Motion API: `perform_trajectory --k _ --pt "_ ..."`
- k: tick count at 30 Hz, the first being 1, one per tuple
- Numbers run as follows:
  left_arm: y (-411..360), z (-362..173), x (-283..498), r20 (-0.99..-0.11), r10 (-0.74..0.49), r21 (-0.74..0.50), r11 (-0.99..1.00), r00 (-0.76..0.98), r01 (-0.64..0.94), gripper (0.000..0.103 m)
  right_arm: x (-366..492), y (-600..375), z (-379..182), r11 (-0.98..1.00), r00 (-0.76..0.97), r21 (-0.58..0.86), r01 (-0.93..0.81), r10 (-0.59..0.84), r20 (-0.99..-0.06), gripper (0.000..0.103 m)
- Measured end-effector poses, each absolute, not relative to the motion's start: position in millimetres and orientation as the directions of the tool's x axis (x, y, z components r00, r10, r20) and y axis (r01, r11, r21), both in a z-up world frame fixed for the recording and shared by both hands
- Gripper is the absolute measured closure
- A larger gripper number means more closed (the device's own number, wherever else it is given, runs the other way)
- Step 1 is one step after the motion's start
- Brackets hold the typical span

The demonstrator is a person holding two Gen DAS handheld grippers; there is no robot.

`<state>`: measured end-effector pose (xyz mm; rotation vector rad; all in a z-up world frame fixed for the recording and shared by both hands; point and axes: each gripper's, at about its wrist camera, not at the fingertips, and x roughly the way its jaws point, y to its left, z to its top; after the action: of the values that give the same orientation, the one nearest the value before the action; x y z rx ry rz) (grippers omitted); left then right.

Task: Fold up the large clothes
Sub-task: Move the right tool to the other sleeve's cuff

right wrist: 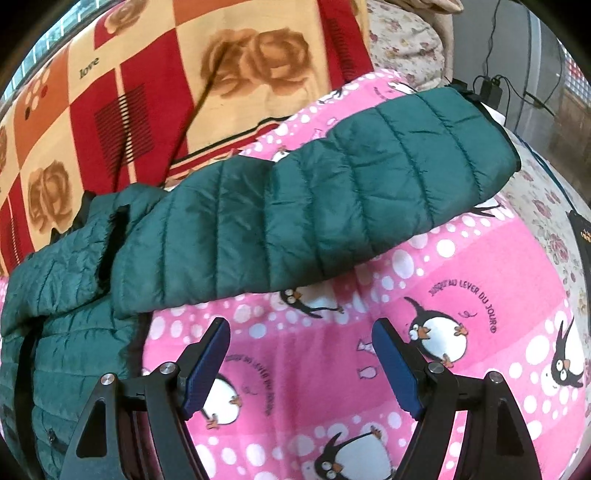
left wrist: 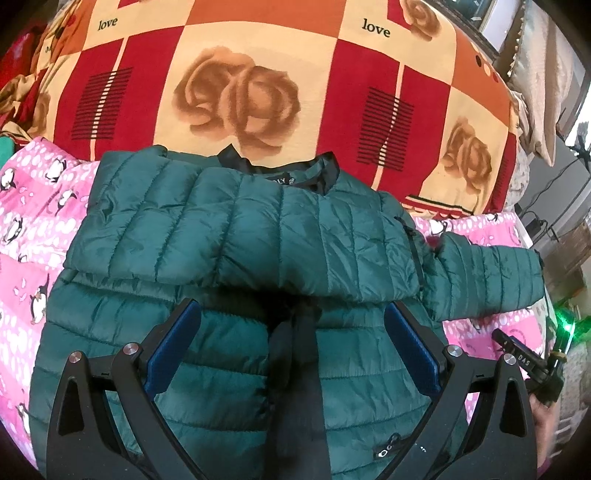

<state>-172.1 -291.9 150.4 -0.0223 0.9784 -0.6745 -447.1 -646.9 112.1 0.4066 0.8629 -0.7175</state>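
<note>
While both grippers (left [left wrist: 291, 332], right [right wrist: 301, 354]) gape empty, the quilted jacket [left wrist: 240, 236] lies puffy.

Bed spread with a pink penguin blanket [right wrist: 332, 369] and a red-orange rose blanket [left wrist: 258, 74], floral sheet [right wrist: 546, 229] beneath, cables [right wrist: 491, 85] against what looks like a grey wall [right wrist: 476, 33] beyond.

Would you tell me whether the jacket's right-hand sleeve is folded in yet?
Not yet: the sleeve lies spread out over the pink penguin blanket, while the other sleeve is folded across the chest.
</note>
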Motion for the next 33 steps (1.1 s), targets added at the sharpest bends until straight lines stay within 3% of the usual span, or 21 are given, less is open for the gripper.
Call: perform_trajectory --k 21,33 --pt "-288 127 -156 -0.778 -0.526 -0.331 0.808 0.344 0.487 0.003 -493 -775 147 0.435 0.402 0.155 0.887 -0.564 -0.722 0.025" --pt "-286 115 -146 -0.788 -0.511 -0.326 0.820 0.344 0.471 0.003 -476 -799 139 0.417 0.395 0.157 0.895 -0.580 -0.713 0.024"
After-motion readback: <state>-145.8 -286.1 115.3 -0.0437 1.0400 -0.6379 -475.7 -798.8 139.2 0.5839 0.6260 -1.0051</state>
